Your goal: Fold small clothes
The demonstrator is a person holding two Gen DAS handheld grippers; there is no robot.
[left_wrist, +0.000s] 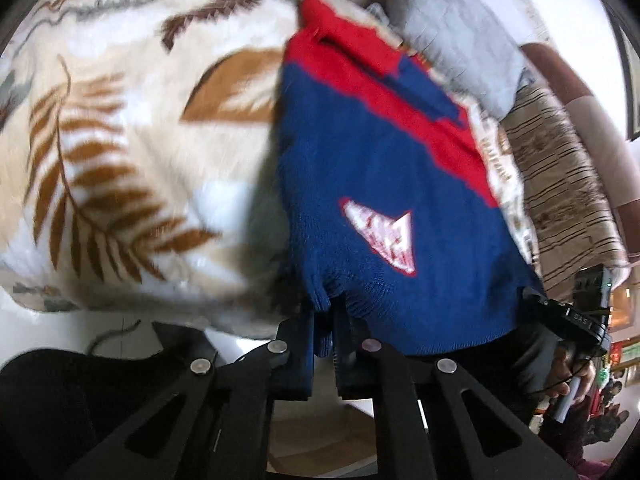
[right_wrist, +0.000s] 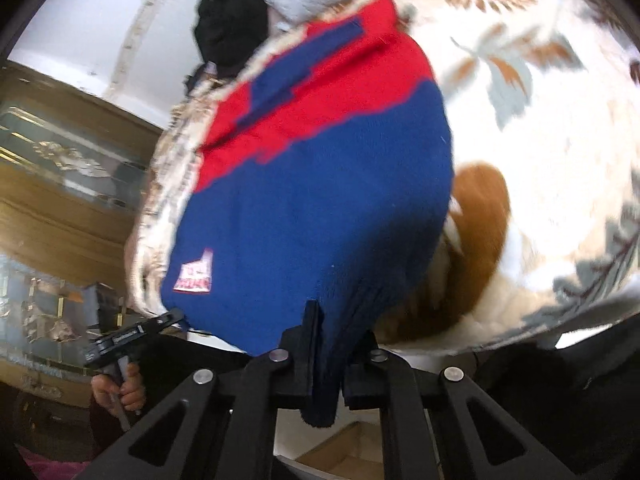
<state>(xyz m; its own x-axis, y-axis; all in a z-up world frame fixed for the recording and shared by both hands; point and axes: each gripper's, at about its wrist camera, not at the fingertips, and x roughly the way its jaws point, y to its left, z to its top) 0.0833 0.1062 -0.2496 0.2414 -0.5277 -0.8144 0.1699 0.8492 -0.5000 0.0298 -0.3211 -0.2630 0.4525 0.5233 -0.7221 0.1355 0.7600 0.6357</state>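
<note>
A small blue and red knitted sweater (left_wrist: 380, 184) with a white triangular patch lies stretched over a leaf-patterned blanket (left_wrist: 120, 140). My left gripper (left_wrist: 324, 316) is shut on the sweater's near blue hem at its left corner. My right gripper (right_wrist: 332, 336) is shut on the near blue hem at the other corner of the sweater (right_wrist: 312, 208). The right gripper also shows at the right edge of the left wrist view (left_wrist: 560, 316), and the left gripper at the left of the right wrist view (right_wrist: 132, 336). The far red part rests on the blanket (right_wrist: 540, 140).
A grey garment (left_wrist: 460, 40) and a black garment (right_wrist: 228, 28) lie beyond the sweater's red end. A striped brown cushion (left_wrist: 560, 184) lies to the right. A wooden cabinet with glass (right_wrist: 60, 160) stands at the left.
</note>
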